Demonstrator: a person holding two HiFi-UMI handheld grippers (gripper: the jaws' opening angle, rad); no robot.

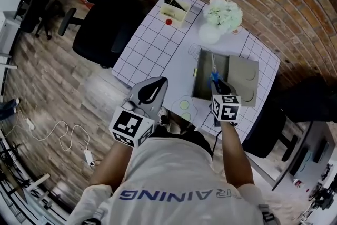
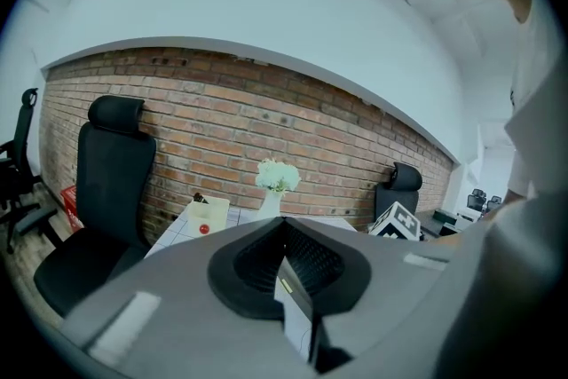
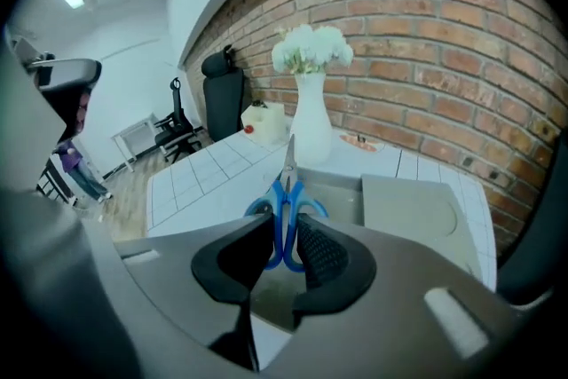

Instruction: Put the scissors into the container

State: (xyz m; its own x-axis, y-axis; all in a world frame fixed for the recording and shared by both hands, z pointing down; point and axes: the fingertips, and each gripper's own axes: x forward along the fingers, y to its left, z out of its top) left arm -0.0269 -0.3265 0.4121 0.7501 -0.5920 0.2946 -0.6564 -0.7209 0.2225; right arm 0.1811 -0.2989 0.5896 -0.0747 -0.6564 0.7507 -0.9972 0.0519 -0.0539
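While the right gripper [image 3: 282,237] clamps its two black pads on the blue handle loops of the scissors [image 3: 286,207], the closed blades point straight out ahead of the jaws, toward a white vase of pale flowers [image 3: 311,115] standing further ahead. Directly beneath the jaws and just ahead of them lies the open grey container [image 3: 342,191], and the scissors hang over its hollow. Whether the tip touches anything I cannot tell. Just to the right of the jaws rests a flat grey lid [image 3: 413,209], against the container's side. In the head view the same gripper [image 1: 217,83] and scissors [image 1: 213,68] sit over the container [image 1: 199,79] on the gridded white table [image 1: 152,45]. The left gripper [image 2: 284,226] has its jaws pressed together with nothing between them. Far ahead of them stand a cream box [image 2: 207,215] and the vase [image 2: 277,182].
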